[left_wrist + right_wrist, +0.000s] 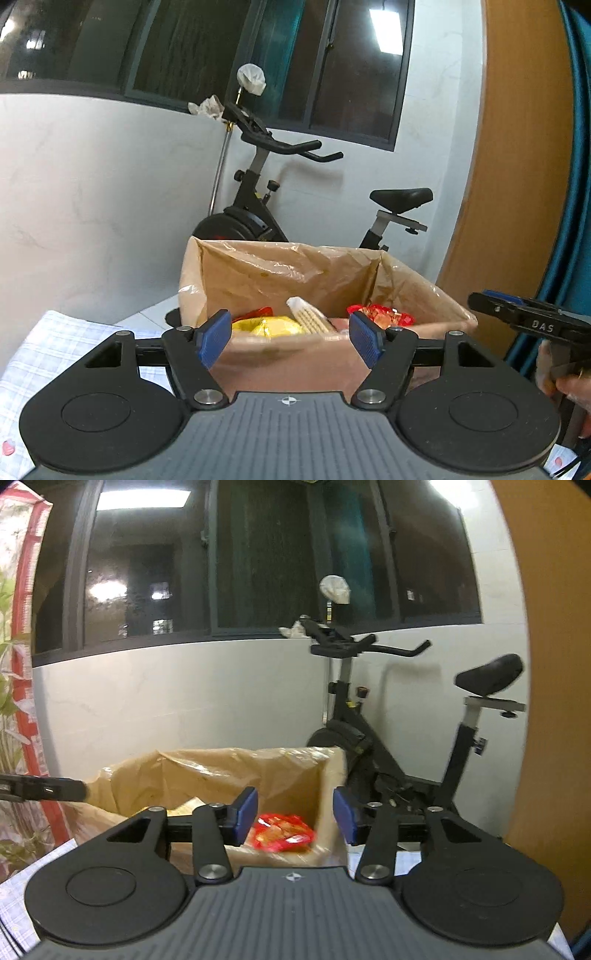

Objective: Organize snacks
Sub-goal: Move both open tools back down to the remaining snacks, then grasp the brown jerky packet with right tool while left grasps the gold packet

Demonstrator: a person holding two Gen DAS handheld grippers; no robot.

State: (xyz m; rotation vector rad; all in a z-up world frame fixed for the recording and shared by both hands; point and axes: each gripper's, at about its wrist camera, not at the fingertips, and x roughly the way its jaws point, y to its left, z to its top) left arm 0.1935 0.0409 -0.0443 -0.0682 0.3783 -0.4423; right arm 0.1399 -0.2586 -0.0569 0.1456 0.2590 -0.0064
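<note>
A cardboard box [291, 365] lined with clear plastic stands just ahead of both grippers; it also shows in the right wrist view [328, 775]. Inside lie a yellow snack bag [269, 326], a pale wafer pack [308, 317] and a red snack packet [384, 314], which also shows in the right wrist view [282, 832]. My left gripper [290, 338] is open and empty before the box's near wall. My right gripper [295, 818] is open and empty above the box's right corner; it also shows at the right edge of the left wrist view [517, 314].
The box rests on a checked cloth [48, 350]. A black exercise bike [266, 206] stands behind it against a white wall below dark windows. A wooden panel [517, 147] rises at the right. A red-edged patterned bag [22, 664] stands at the left.
</note>
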